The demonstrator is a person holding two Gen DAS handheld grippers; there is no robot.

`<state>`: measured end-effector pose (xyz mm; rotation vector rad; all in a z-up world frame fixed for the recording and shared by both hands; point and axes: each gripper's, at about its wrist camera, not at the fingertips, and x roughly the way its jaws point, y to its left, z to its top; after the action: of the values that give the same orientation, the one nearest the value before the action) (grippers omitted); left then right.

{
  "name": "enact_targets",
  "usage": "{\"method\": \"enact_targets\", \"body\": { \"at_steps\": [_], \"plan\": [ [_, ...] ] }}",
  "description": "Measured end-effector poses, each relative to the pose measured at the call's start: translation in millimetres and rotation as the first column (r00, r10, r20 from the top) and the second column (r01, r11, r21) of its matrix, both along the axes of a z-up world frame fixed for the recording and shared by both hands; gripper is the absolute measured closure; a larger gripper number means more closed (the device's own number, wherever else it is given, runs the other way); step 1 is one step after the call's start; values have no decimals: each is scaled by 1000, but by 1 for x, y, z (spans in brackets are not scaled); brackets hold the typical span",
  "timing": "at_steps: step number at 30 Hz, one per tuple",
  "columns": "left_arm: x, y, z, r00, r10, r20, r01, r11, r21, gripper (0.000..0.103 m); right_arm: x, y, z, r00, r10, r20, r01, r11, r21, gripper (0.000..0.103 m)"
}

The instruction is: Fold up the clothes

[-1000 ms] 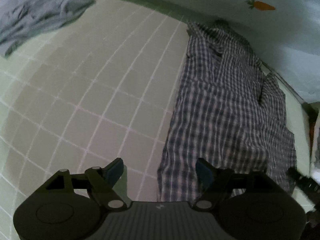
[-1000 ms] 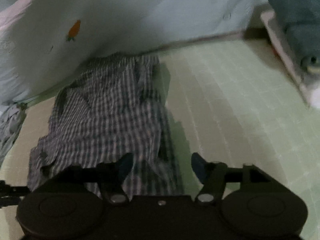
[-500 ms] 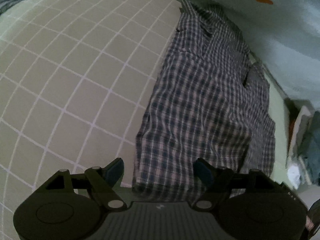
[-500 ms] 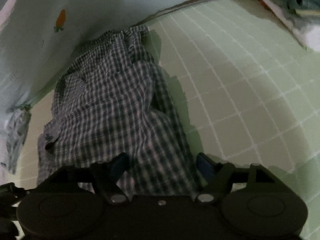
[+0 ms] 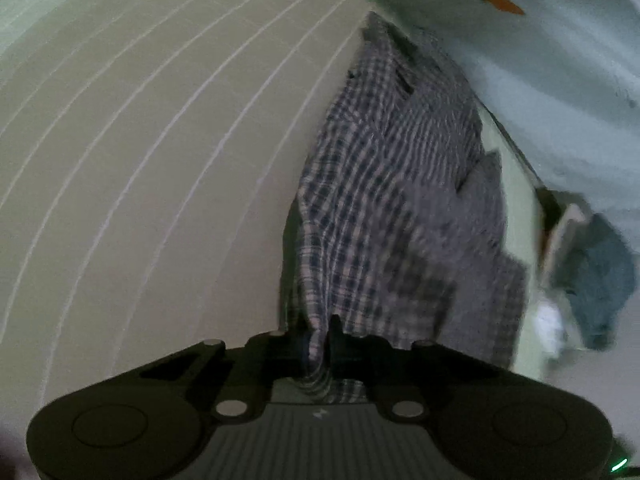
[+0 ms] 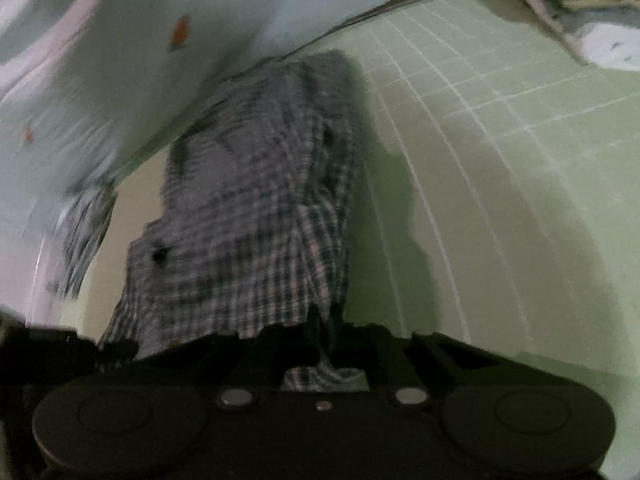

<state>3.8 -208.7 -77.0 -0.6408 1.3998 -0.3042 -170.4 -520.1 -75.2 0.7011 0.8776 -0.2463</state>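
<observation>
The left gripper [image 5: 318, 344], a dark two-finger tool, has its jaws drawn together on the near hem of a blue, white and pinkish checked cotton shirt [image 5: 384, 208], the cloth pinched between its fingers and bunched up behind them. The right gripper [image 6: 322, 334], of the same dark make, is likewise clamped on the near edge of that checked shirt [image 6: 256, 208], at its right-hand corner, with a fold of the fabric showing between the fingers and below them. The shirt stretches away from both grippers across a pale green mat ruled with a white grid [image 5: 140, 140], its near end raised into the grippers while its far end rests on the mat next to a light blue sheet printed with small orange carrots [image 5: 540, 60]. In the right wrist view the same green grid mat [image 6: 500, 160] runs off to the right of the shirt, and the garment casts a dark shadow on it just beside its right edge; the carrot-print sheet [image 6: 120, 60] rises behind and to the left. Much of the shirt is blurred in both views, so its creases and sleeves are hard to make out. At the far right of the left wrist view lies a rumpled teal-blue cloth [image 5: 600, 284], beside the shirt but apart from it. A folded teal and white towel [image 6: 592, 4] sits at the upper right corner of the right wrist view, well apart from the shirt.
</observation>
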Motion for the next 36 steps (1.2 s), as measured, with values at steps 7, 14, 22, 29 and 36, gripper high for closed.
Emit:
{"method": "enact_targets", "body": {
  "at_steps": [7, 14, 22, 29, 36],
  "plan": [
    [-38, 27, 26, 994, 99, -51, -102, 992, -71, 95, -63, 4, 26, 1000, -5, -22, 8, 987, 159, 100],
    [-14, 18, 35, 976, 209, -57, -215, 962, -169, 96, -64, 2, 34, 998, -5, 68, -8, 981, 192, 100],
    [10, 11, 47, 942, 322, -96, -336, 896, -291, 96, -38, -34, 32, 974, -106, 199, 36, 945, 325, 100],
    [56, -7, 63, 942, 333, -50, -330, 885, -329, 96, -2, -70, 30, 949, -185, 256, 70, 913, 402, 100],
    [124, -30, 63, 942, 333, -39, -327, 889, -321, 96, 54, -104, 26, 937, -239, 255, 113, 898, 425, 100]
  ]
}}
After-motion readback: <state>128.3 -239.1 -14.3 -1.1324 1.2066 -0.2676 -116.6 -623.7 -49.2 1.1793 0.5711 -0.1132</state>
